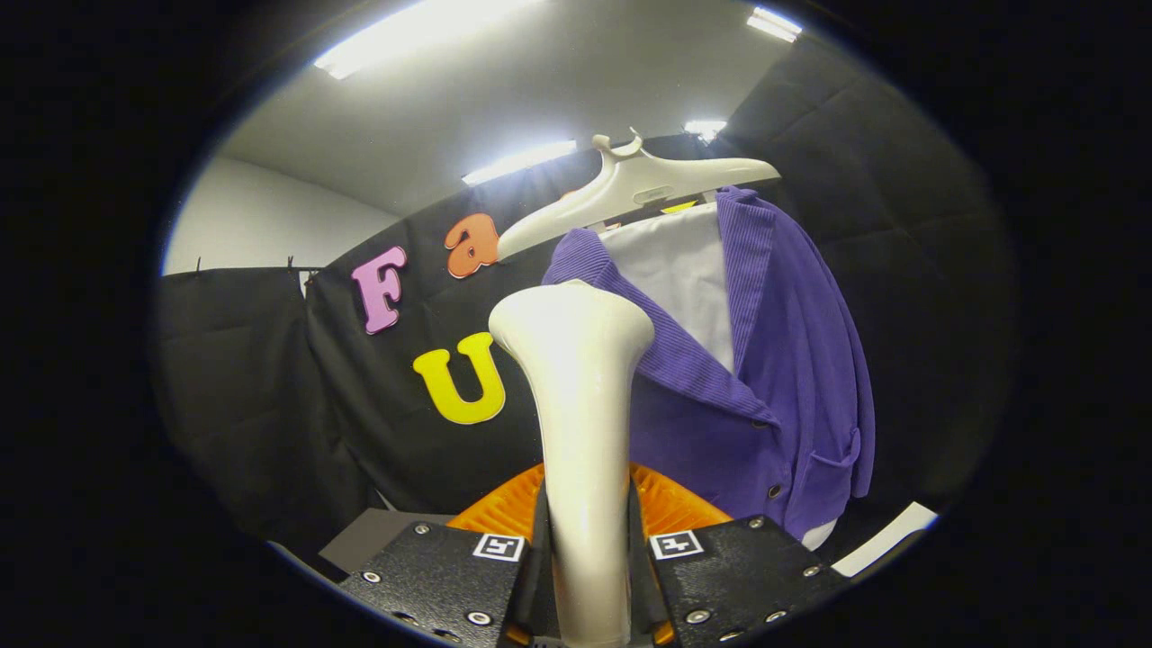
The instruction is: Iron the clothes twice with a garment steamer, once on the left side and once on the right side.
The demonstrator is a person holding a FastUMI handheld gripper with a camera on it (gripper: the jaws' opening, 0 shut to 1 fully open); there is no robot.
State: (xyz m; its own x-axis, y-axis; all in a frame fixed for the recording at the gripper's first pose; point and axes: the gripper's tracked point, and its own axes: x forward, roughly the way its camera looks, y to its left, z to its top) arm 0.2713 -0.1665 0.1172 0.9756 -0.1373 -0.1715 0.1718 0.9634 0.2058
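A cream-white garment steamer (580, 423) stands upright between my fingers, its flared head level with the jacket's collar. My gripper (587, 549) is shut on the steamer's handle, both fingers pressing its sides. Beyond and slightly right of the steamer hangs a purple corduroy jacket (783, 396) over a white shirt (684, 270), on a cream hanger (630, 184). The steamer head covers part of the jacket's left lapel. I cannot tell whether the head touches the cloth.
An orange ribbed object (670, 504) lies low, just behind the fingers. A grey box corner (373, 535) sits to the lower left. A white strip (886, 538) runs below the jacket's right side. Black cloth walls close in behind and to both sides.
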